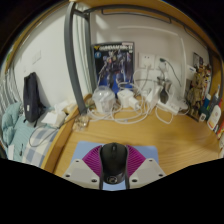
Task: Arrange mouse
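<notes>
A wooden worktop [170,140] carries a blue mat [84,152] at its near edge. Far back, a robot poster [113,62] leans on the wall, with tangled white cables [135,103] below it.

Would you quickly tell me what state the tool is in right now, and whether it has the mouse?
Tool: closed on the black mouse, both pink pads pressing its sides, above the wooden desk.

Tongs [114,176] clamp black mouse [114,160] above mat [88,152].
</notes>
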The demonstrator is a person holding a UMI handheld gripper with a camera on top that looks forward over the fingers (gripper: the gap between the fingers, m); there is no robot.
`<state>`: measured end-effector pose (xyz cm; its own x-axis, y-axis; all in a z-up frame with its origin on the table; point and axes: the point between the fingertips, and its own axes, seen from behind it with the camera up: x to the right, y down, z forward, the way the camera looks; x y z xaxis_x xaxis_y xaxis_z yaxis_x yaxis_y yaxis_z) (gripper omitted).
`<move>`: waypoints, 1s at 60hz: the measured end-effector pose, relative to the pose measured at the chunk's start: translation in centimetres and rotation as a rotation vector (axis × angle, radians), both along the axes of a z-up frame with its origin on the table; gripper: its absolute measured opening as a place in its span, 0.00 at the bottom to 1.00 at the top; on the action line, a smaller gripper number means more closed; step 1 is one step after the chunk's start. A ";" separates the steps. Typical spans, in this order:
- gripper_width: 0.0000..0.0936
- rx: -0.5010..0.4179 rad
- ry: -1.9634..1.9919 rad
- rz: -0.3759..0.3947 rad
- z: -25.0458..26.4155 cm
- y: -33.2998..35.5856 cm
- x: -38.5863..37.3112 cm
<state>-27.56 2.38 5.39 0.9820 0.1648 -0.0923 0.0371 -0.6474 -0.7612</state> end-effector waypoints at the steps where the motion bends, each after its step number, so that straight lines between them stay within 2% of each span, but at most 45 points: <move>1: 0.31 -0.007 -0.005 0.002 -0.6 -0.2 -0.1; 12: 0.31 -0.061 -0.043 -0.014 -5.1 -2.0 -0.2; 19: 0.40 -0.050 -0.060 -0.027 -5.5 -2.2 -0.1; 20: 0.47 -0.051 -0.059 -0.027 -5.5 -2.2 -0.2; 21: 0.44 -0.055 -0.056 -0.029 -5.6 -2.2 -0.3; 25: 0.50 -0.066 -0.055 -0.026 -5.6 -2.4 -0.4; 26: 0.53 -0.072 -0.057 -0.024 -5.6 -2.5 -0.4; 27: 0.64 -0.078 -0.061 -0.026 -5.6 -2.6 -0.3; 31: 0.79 -0.083 -0.086 -0.043 -4.8 -2.8 0.4; 33: 0.88 -0.076 -0.092 -0.044 -3.9 -2.9 0.6; 34: 0.89 -0.072 -0.094 -0.048 -3.3 -2.9 0.8; 45: 0.91 0.015 -0.042 -0.066 6.0 -2.9 2.9; 60: 0.91 0.126 -0.017 -0.140 18.6 -4.6 10.7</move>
